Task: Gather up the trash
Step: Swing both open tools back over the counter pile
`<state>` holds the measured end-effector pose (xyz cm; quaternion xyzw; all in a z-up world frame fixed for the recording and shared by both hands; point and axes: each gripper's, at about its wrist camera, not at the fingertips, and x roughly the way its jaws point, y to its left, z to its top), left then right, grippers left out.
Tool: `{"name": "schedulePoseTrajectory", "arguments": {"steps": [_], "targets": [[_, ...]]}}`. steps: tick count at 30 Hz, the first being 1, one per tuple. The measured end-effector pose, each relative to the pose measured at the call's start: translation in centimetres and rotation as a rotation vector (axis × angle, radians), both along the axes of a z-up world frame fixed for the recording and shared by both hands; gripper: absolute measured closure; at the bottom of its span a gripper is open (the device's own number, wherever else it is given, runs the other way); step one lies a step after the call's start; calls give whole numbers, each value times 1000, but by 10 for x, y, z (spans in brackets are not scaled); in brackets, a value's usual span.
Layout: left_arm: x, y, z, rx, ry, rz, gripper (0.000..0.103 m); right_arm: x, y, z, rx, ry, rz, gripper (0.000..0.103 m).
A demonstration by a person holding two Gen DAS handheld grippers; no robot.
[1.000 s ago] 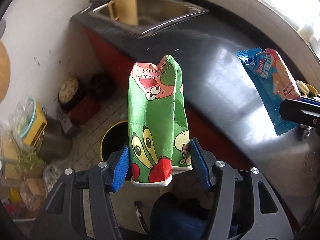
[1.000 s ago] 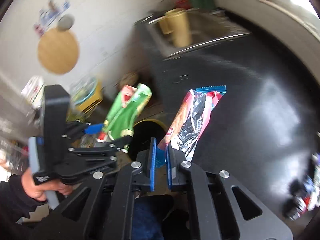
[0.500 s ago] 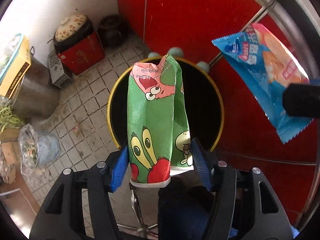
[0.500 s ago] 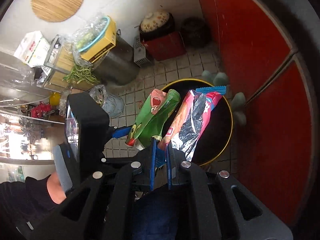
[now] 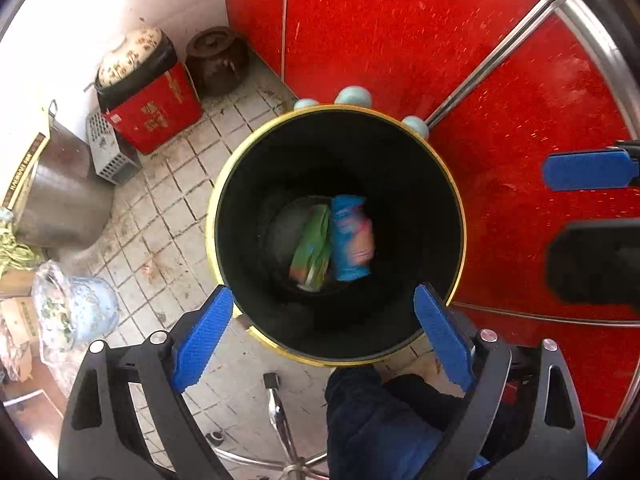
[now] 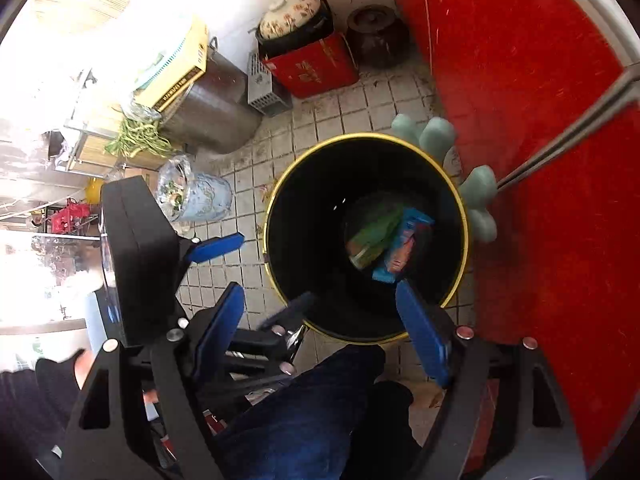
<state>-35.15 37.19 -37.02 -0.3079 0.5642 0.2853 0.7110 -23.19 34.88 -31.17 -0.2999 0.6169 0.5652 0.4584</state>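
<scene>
A black trash bin with a yellow rim point(image 5: 240, 168) point(image 6: 280, 184) stands on the tiled floor below both grippers. Inside it lie a green cartoon wrapper point(image 5: 312, 248) point(image 6: 374, 236) and a blue snack wrapper point(image 5: 352, 240) point(image 6: 408, 248), side by side. My left gripper point(image 5: 320, 320) is open and empty above the bin's near rim; it also shows in the right wrist view point(image 6: 256, 272). My right gripper point(image 6: 320, 324) is open and empty above the bin; one of its blue fingers point(image 5: 588, 170) shows at the right of the left wrist view.
Red cabinet doors point(image 5: 400, 32) rise behind the bin. A red box with a ceramic pot point(image 5: 148, 92), a dark jar point(image 5: 216, 60), a steel pot point(image 5: 60, 196) and a bagged bowl point(image 5: 76, 312) crowd the floor to the left. A chair base point(image 5: 280, 432) and the person's legs are below.
Both grippers opened and let go of their wrappers, which dropped into the bin. The view moved closer over the bin's mouth.
</scene>
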Motion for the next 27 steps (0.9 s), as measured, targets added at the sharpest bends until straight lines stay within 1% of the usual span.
{"name": "schedulePoseTrajectory", "arguments": {"steps": [2, 4, 6, 7, 9, 10, 11, 12, 13, 15, 16, 18, 20, 22, 25, 27], "targets": [[-2, -3, 27, 29, -10, -10, 11, 7, -16, 34, 34, 11, -29, 26], [-1, -9, 58, 60, -21, -36, 9, 17, -36, 78, 92, -22, -60, 22], [6, -18, 90, 107, -22, -81, 8, 30, -63, 122, 151, -66, -113, 15], [16, -26, 112, 129, -28, -122, 8, 42, -82, 148, 185, -97, -162, 14], [33, -36, 140, 151, -51, -180, 8, 65, -118, 189, 225, -163, -268, 14], [52, -47, 160, 163, -75, -232, 8, 80, -141, 209, 234, -215, -338, 14], [64, -56, 173, 173, -91, -269, 8, 93, -162, 225, 239, -261, -407, 13], [86, -69, 191, 189, -118, -329, 8, 106, -183, 239, 242, -299, -478, 12], [104, -80, 203, 200, -142, -379, 8, 121, -209, 253, 238, -341, -565, 12], [143, -106, 227, 217, -187, -487, 8, 144, -257, 270, 230, -389, -708, 12], [168, -123, 242, 228, -222, -553, 8, 157, -287, 279, 217, -429, -800, 12], [204, -153, 263, 243, -274, -644, 8, 172, -333, 290, 195, -477, -925, 12], [241, -191, 283, 238, -335, -733, 8, 186, -386, 299, 182, -510, -1050, 12], [272, -225, 295, 213, -370, -814, 8, 196, -433, 304, 165, -540, -1150, 12], [307, -278, 301, 172, -379, -919, 8, 206, -493, 304, 145, -553, -1267, 12], [322, -303, 300, 158, -376, -969, 8, 211, -522, 301, 147, -544, -1314, 12]]}}
